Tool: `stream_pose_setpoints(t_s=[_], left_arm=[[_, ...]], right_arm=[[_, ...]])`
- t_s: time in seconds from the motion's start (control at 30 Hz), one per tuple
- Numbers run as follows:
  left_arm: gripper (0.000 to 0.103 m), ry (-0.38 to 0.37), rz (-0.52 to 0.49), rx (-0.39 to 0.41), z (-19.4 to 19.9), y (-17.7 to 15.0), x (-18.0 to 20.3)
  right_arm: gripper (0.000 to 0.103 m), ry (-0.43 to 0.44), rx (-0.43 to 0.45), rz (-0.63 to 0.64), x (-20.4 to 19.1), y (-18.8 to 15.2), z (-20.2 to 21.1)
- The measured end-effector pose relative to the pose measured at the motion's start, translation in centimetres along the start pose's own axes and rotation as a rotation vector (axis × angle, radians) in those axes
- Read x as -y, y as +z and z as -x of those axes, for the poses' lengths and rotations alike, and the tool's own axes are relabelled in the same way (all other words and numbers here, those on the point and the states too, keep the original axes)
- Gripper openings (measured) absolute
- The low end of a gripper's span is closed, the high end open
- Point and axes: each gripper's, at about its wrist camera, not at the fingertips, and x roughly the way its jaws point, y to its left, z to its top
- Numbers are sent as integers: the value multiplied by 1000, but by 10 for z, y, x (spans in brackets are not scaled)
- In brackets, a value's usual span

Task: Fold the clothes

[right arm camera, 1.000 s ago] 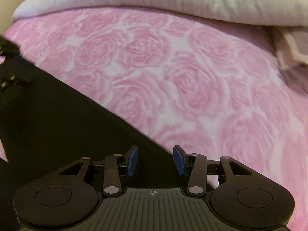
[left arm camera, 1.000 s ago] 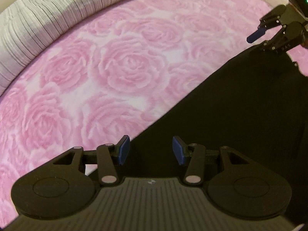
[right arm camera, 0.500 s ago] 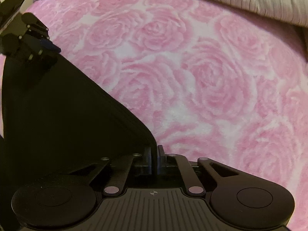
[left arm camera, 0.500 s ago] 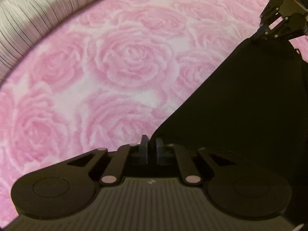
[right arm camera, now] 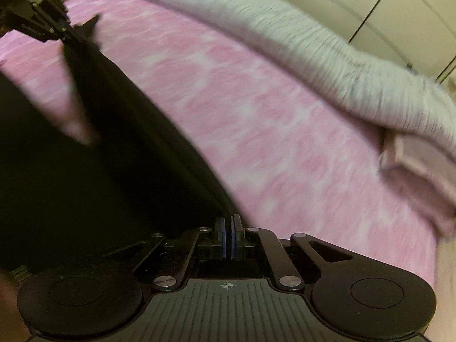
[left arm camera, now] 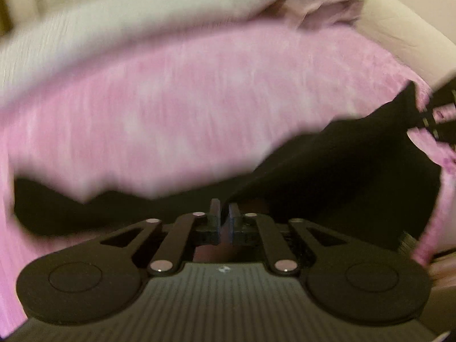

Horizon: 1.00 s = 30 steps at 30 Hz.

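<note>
A black garment [left arm camera: 342, 165] hangs lifted above the pink rose-patterned bedspread [left arm camera: 199, 99]. My left gripper [left arm camera: 224, 213] is shut on one edge of the black garment, its jaws pressed together on the cloth. In the right wrist view the same black garment [right arm camera: 99, 156] stretches from the bottom centre to the upper left. My right gripper [right arm camera: 228, 228] is shut on its other edge. The left gripper [right arm camera: 61, 32] shows at the upper left of the right wrist view, and part of the right gripper [left arm camera: 427, 116] shows at the right edge of the left wrist view. Both views are motion-blurred.
A grey-white ribbed blanket [left arm camera: 128, 28] lies bunched along the far side of the bed [right arm camera: 285, 34]. A pale pink cloth [right arm camera: 413, 165] sits at the right by the blanket. Cream wardrobe doors [right arm camera: 370, 0] stand behind the bed.
Both grippers went from open over the garment's corners to shut on them, then lifted the black garment off the bedspread. The views tilted up and the blanket and wardrobe came into sight.
</note>
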Motion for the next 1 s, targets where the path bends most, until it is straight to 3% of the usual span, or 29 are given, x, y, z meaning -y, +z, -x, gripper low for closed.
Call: stream_pose_setpoints(t_s=[0.1, 0.17, 0.2, 0.27, 0.3, 0.37, 0.57, 0.63, 0.7, 0.83, 1.0], left_arm=[[7, 14, 206, -167, -5, -56, 9], [12, -8, 305, -229, -6, -76, 10], [14, -25, 340, -225, -4, -81, 10], [33, -23, 399, -191, 0, -81, 7], [34, -9, 434, -168, 1, -81, 2], [35, -8, 542, -115, -1, -75, -13], [37, 0, 874, 5, -25, -71, -64], [37, 26, 937, 25, -32, -73, -75], [37, 26, 989, 35, -40, -73, -82], [37, 2, 1075, 40, -54, -77, -89], [42, -5, 1102, 80, -63, -80, -89]], right_arm=[[5, 32, -96, -15, -48, -34, 21], [8, 41, -236, -58, -67, -58, 9], [8, 28, -270, -108, -69, -69, 7], [14, 17, -274, -265, -61, -85, 11], [19, 13, -268, -363, -53, -93, 13], [39, 14, -217, -636, -28, -110, 21], [45, 85, 40, -1497, 35, -185, 27], [45, 104, 124, -1683, 43, -207, 26], [45, 93, 189, -1769, 47, -222, 25], [45, 57, 227, -1804, 56, -235, 21], [45, 74, 315, -1880, 74, -255, 11]])
